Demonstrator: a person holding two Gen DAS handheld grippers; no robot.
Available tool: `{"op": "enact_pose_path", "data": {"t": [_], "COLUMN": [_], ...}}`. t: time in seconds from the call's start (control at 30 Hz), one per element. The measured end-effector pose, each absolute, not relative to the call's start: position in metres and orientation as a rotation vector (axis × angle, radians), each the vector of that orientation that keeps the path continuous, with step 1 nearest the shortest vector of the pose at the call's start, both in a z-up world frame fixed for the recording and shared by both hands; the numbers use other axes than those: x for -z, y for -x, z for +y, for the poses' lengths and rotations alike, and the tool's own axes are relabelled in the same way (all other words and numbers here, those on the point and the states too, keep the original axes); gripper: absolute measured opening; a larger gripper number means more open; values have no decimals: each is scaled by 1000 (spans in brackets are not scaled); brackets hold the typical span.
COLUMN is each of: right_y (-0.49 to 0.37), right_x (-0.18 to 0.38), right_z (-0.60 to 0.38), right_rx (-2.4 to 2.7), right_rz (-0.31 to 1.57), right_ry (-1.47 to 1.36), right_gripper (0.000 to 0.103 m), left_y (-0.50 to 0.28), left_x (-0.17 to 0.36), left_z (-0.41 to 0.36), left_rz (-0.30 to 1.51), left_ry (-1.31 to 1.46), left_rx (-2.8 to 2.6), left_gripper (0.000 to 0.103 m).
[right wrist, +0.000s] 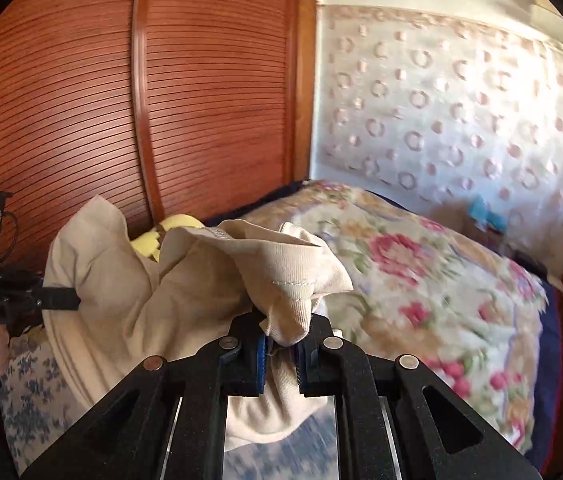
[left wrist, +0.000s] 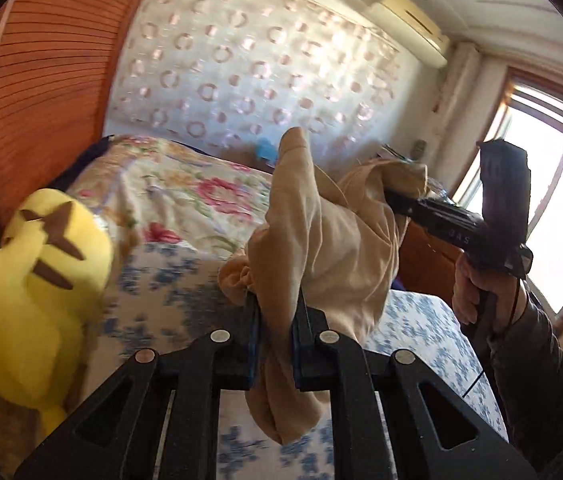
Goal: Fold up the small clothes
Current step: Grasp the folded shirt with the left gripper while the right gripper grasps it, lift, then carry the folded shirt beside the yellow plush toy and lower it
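A small beige garment (left wrist: pixel 321 232) hangs in the air above the bed, held between both grippers. My left gripper (left wrist: pixel 275 312) is shut on one bunched part of it; cloth hangs down between its fingers. My right gripper (right wrist: pixel 283 340) is shut on another bunched edge of the same garment (right wrist: pixel 185 280). In the left wrist view the right gripper (left wrist: pixel 391 196) reaches into the cloth from the right. In the right wrist view the left gripper (right wrist: pixel 65 298) enters the cloth from the left; its tips are hidden.
The bed has a blue-flowered sheet (left wrist: pixel 421 320) and a folded floral quilt (right wrist: pixel 421 272). A yellow plush toy (left wrist: pixel 37 280) sits at the left by the wooden slatted wardrobe (right wrist: pixel 121 100). A patterned curtain (left wrist: pixel 261 60) and a bright window (left wrist: pixel 553 208) lie behind.
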State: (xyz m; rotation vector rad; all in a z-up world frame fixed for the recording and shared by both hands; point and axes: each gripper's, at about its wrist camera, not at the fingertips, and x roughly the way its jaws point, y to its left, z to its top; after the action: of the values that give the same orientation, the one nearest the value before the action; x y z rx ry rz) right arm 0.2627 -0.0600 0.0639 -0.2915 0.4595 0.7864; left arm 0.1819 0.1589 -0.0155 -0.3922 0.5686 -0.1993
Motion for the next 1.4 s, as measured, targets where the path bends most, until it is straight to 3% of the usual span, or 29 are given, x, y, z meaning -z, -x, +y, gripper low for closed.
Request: {"op": "enact_pose_path", "data": {"t": [0.23,0.53,0.6,0.67,0.83,1.13,1.4], "right_y": [-318,-387,-393,-404,-397,-370,-409], "right_x": [-53,-13,-22,-25,-21,10,56], "right_z": [23,100,105,106,67,18,10], "right_rx": [-897,-919,-891,-856,-814,-848,-851], "right_rz": [476,646,663,660,718,917,1024], "right_ry": [422,473,445,430,311,81,-112], "right_gripper": [11,13,21,40,57,66,70], "left_y": [-174,-170,-170,-168,-169,-167,-163], "left_x": [61,116,120,122,126,119,117], "left_z": [205,219,218,221,230,229,228], "left_rz": [610,706,713,716,718,727,727], "left_ry": [490,531,533,534,536,525,511], "left_rx": [65,-24,-17,-13,-7,-12,-9], "left_gripper": [13,13,13,13,13,13,13]}}
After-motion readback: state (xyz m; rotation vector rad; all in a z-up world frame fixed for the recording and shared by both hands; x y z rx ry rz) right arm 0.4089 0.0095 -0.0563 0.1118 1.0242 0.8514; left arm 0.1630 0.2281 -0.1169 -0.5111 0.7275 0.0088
